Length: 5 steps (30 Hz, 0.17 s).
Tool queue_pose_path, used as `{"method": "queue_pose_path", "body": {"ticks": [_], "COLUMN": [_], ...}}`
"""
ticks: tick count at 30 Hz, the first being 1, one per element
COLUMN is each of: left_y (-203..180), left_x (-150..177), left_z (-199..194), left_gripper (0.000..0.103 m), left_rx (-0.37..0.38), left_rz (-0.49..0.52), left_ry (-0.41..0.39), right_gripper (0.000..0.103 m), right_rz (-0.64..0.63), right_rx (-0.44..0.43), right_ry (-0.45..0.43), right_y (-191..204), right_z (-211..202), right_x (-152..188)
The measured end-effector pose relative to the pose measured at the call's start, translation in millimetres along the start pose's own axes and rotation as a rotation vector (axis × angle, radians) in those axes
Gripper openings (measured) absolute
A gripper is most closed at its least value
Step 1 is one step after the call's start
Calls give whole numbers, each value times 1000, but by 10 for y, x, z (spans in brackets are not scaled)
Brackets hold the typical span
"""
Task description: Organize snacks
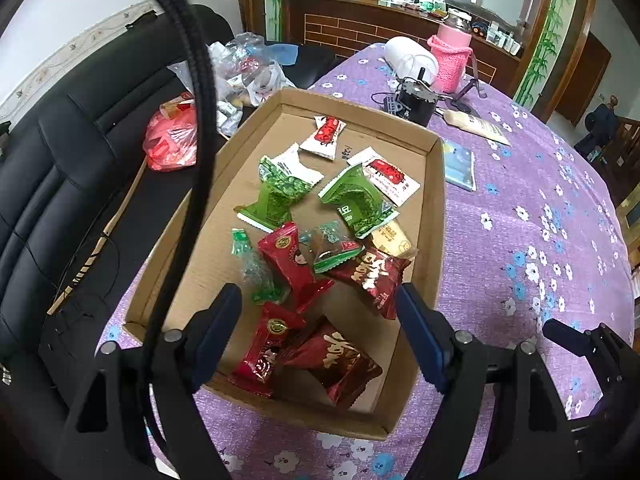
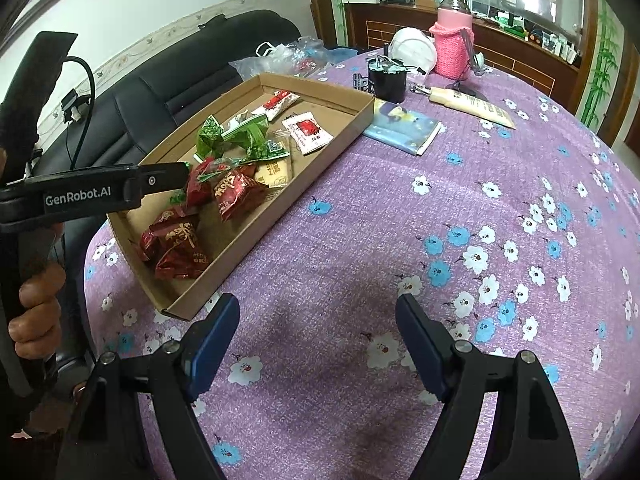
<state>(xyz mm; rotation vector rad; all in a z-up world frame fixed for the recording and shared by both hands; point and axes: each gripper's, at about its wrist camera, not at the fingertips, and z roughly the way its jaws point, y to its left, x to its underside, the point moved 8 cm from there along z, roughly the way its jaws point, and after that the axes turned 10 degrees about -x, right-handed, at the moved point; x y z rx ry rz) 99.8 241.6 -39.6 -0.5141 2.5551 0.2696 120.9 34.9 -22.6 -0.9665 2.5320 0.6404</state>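
Note:
A shallow cardboard tray (image 1: 434,200) on the purple flowered table holds several wrapped snacks: green packs (image 1: 280,196), red packs (image 1: 288,256), dark red packs (image 1: 372,276) and white packs with red print (image 1: 324,136). My left gripper (image 1: 320,320) is open and empty, hovering over the tray's near end above a dark red pack (image 1: 336,364). My right gripper (image 2: 318,332) is open and empty over bare tablecloth, right of the tray (image 2: 328,156). The left gripper's body (image 2: 100,192) shows in the right wrist view, above the tray's snacks (image 2: 236,192).
A blue booklet (image 2: 404,128) lies right of the tray. Behind it stand a black motor-like can (image 2: 386,78), a cream tube (image 2: 472,106), a white helmet-like object (image 2: 412,50) and a pink knitted bottle (image 2: 454,44). Plastic bags (image 1: 240,76) lie on the black sofa at left.

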Motion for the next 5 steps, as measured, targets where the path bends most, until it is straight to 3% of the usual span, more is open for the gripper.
{"method": "queue_pose_path", "body": {"ticks": [5], "left_y": [-2], "left_x": [7], "left_z": [28], "left_gripper": [80], "left_rx": [-5], "left_rz": [5], "left_ry": [10], "right_gripper": [80], "right_rz": [10], "right_rx": [-1], "right_ry": [5], "right_y": [-39], "right_z": [13], "right_x": [4]}}
